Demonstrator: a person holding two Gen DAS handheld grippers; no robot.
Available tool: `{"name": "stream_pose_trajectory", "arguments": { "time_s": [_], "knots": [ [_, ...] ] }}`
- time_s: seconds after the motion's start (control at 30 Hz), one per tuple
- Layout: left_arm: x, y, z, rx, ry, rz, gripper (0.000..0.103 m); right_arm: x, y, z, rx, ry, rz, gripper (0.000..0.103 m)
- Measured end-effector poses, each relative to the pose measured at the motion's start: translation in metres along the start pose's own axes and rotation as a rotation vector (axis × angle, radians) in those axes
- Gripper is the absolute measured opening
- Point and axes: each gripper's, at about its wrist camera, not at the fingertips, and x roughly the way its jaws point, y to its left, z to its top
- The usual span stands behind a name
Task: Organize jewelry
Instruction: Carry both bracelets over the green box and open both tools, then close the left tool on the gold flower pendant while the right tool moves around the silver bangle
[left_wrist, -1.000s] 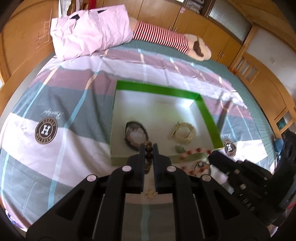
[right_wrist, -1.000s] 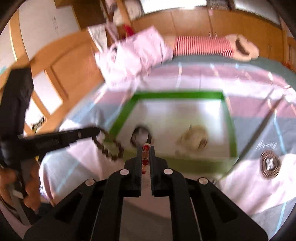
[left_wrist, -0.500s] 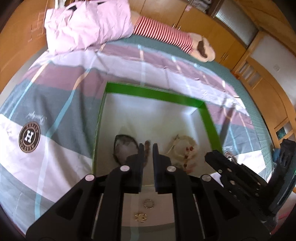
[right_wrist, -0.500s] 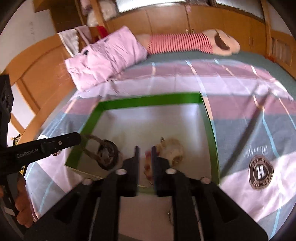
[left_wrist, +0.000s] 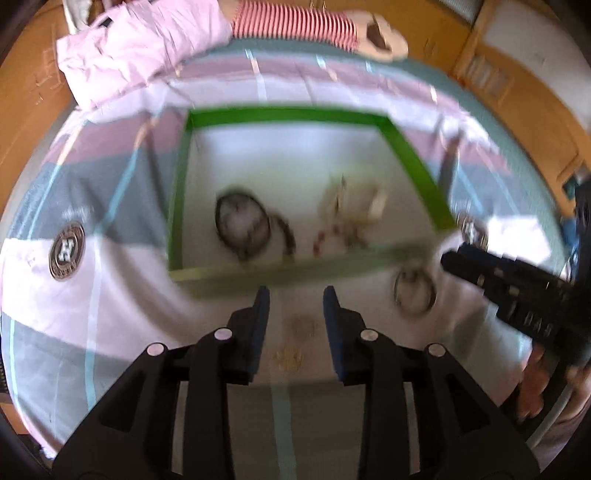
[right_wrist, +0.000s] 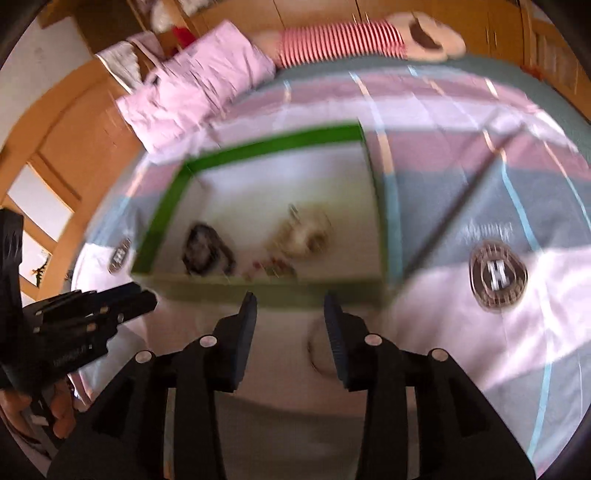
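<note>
hovering near the green-edged tray (left_wrist: 417, 162), both jaws just opened, empty.

On the bedspread (right_wrist: 480, 155), round dark badges (right_wrist: 497, 276) are printed, each bearing a large white letter "H" at its middle. One such badge lies to the right in the right wrist view, and another (left_wrist: 67, 250) lies to the left in the left wrist view; the ring of small lettering around each H is too blurred to read. A pale cursive word above the right-hand badge cannot be made out. White lettering on the side of the right claw (left_wrist: 448, 260) is also unreadable.
</note>
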Motion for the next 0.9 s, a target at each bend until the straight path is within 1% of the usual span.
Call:
{"name": "stream_pose_trajectory", "arguments": {
  "time_s": [0.07, 0.1, 0.2, 0.23, 0.33, 0.37, 0.4, 0.43, 0.47, 0.5, 0.57, 0.6, 0.63, 0.73, 0.8, 0.9],
  "knots": [
    [0.011, 0.001, -0.004, -0.013, 0.036, 0.013, 0.037, 0.013, -0.009, -0.007, 0.013, 0.047, -0.098, 0.038],
    [0.015, 0.003, -0.005, -0.021, 0.049, 0.018, 0.039, 0.018, -0.013, -0.009, 0.028, 0.068, -0.119, 0.038],
    [0.025, 0.009, -0.006, -0.056, 0.087, 0.021, 0.039, 0.035, -0.023, -0.016, 0.050, 0.137, -0.191, 0.038],
    [0.028, 0.010, -0.005, -0.068, 0.100, 0.018, 0.039, 0.041, -0.025, -0.018, 0.053, 0.155, -0.210, 0.038],
    [0.036, 0.011, -0.008, -0.083, 0.132, 0.014, 0.040, 0.054, -0.025, -0.027, 0.040, 0.193, -0.230, 0.037],
    [0.038, 0.011, -0.009, -0.080, 0.141, 0.013, 0.040, 0.057, -0.023, -0.030, 0.024, 0.201, -0.237, 0.034],
    [0.040, 0.011, -0.009, -0.078, 0.146, 0.012, 0.046, 0.058, -0.020, -0.032, 0.005, 0.197, -0.248, 0.029],
    [0.042, 0.011, -0.010, -0.078, 0.150, 0.015, 0.057, 0.058, -0.017, -0.033, -0.007, 0.191, -0.247, 0.024],
    [0.043, 0.011, -0.010, -0.080, 0.150, 0.021, 0.058, 0.057, -0.014, -0.034, -0.018, 0.190, -0.238, 0.012],
    [0.044, 0.011, -0.010, -0.081, 0.153, 0.027, 0.058, 0.055, -0.010, -0.036, -0.033, 0.188, -0.233, 0.008],
    [0.047, 0.012, -0.011, -0.082, 0.164, 0.030, 0.058, 0.053, -0.004, -0.039, -0.049, 0.199, -0.186, 0.003],
    [0.049, 0.012, -0.013, -0.081, 0.175, 0.032, 0.058, 0.053, 0.000, -0.042, -0.051, 0.209, -0.153, 0.003],
    [0.049, 0.013, -0.014, -0.078, 0.184, 0.034, 0.058, 0.052, 0.004, -0.045, -0.057, 0.209, -0.137, 0.003],
    [0.054, 0.012, -0.019, -0.067, 0.219, 0.046, 0.058, 0.050, 0.011, -0.050, -0.080, 0.208, -0.118, 0.003],
    [0.058, 0.010, -0.023, -0.059, 0.240, 0.052, 0.058, 0.047, 0.013, -0.052, -0.078, 0.204, -0.094, 0.003],
    [0.064, 0.009, -0.029, -0.047, 0.267, 0.060, 0.058, 0.045, 0.013, -0.054, -0.078, 0.199, -0.084, 0.003]
  ]
}}
